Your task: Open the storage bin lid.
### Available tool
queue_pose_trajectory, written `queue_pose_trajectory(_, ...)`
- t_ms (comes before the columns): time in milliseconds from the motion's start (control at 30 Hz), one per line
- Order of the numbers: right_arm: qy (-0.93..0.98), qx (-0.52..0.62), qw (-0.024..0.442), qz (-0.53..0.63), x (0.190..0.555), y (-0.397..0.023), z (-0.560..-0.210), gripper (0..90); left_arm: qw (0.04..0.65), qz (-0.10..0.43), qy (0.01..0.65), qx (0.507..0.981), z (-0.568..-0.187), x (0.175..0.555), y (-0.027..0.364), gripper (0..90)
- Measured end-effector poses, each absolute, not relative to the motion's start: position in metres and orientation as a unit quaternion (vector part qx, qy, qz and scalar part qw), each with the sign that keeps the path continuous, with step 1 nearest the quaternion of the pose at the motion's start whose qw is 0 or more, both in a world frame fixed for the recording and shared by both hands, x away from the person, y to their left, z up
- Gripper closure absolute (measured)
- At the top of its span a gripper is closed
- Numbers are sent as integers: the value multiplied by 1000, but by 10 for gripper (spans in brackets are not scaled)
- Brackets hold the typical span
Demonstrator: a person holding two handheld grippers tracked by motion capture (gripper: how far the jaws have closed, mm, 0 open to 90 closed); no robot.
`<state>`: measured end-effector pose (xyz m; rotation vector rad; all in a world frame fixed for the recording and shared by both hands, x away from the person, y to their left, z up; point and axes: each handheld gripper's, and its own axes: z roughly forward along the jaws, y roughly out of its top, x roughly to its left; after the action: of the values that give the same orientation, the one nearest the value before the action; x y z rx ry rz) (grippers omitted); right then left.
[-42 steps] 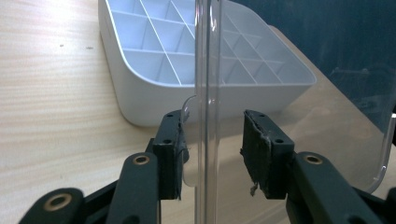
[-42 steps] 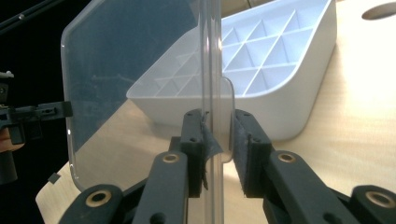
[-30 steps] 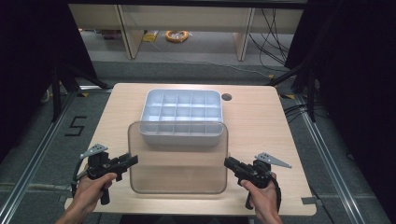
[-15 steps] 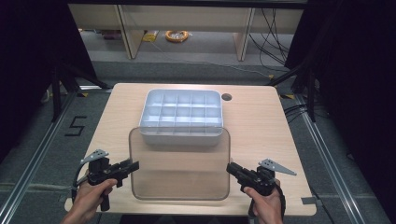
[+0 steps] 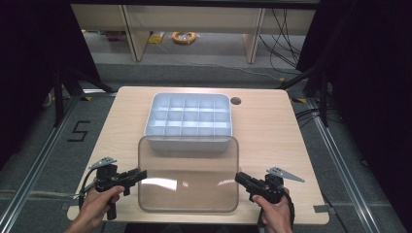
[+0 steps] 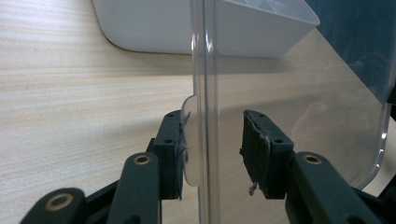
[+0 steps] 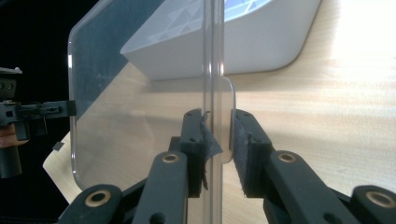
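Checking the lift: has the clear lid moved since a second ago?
Yes. The clear lid has come toward the person, covering less of the white compartment tray.

**Lid's near edge runs out of shot**

In the left gripper view the clear lid (image 6: 299,116) is cut off at the bottom edge, and the white tray (image 6: 205,28) behind it is clipped at the top. Seen through the lid, the table grain blurs. From above, both forearms beside the lid leave the frame.

The clear lid (image 5: 188,174) is held up over the near half of the table (image 5: 272,126), blocking the way to the white tray (image 5: 188,119) just behind it. Bare tabletop lies open on both sides.
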<state>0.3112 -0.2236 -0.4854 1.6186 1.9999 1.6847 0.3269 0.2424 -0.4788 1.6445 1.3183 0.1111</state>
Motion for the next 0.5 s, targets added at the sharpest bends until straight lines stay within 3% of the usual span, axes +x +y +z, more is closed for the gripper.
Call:
queue_pose_trajectory(333,662,531,33,528,316,-224,-497,722,479,31,545,687,-490,332,241,571)
queue_pose_trajectory(367,651,548,5,524,314,-222,-495,721,480,37,545,686,-491,332,241,571)
queue_pose_trajectory(467,660,539,19,522,316,-224,-500,719,476,36,542,692,-492,332,240,566)
queue_pose_trajectory(500,650,552,2,522,314,-222,-499,717,472,37,541,696,-493,332,241,562)
